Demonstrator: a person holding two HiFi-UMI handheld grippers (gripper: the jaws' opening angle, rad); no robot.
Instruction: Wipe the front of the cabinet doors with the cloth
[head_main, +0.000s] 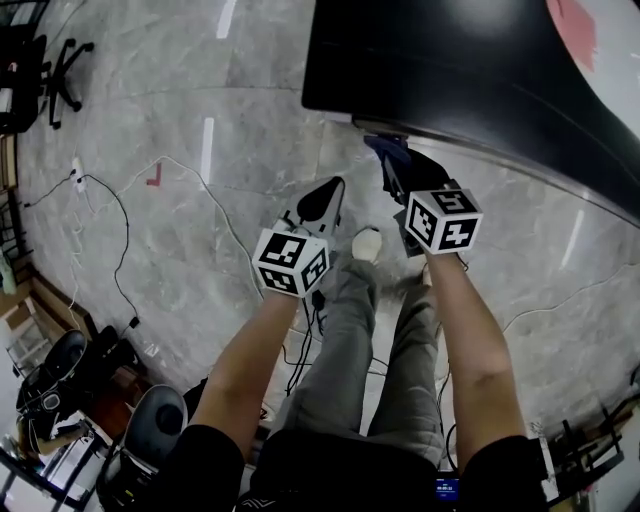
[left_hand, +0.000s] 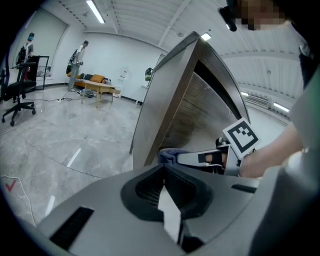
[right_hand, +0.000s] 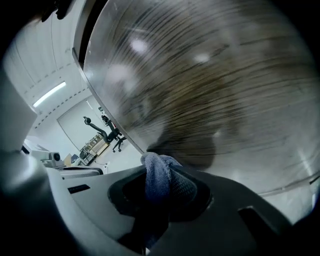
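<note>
The dark blue terry cloth (right_hand: 159, 176) is bunched between the jaws of the right gripper (right_hand: 163, 169), which are clamped narrow on it. The tuft sticks out past the jaw tips and sits just at the glossy brown wood-grain cabinet door (right_hand: 215, 85). Whether it presses the panel cannot be told.

In the head view the right gripper (head_main: 392, 166) and the cloth (head_main: 384, 147) lie under the near edge of the cabinet's shiny black top (head_main: 450, 60), close to its left corner. The door is shut, so what the cabinet holds is hidden.

The left gripper (left_hand: 163, 169) has its jaws closed together at the tips with nothing between them. It hangs just left of the right one, clear of the cabinet, over the grey marble floor (head_main: 150, 110).

The only markings are the black-and-white square patterns on the two cubes (head_main: 291, 262) (head_main: 444, 217). A red patch (head_main: 575, 25) on the top is cut off by the frame.
</note>
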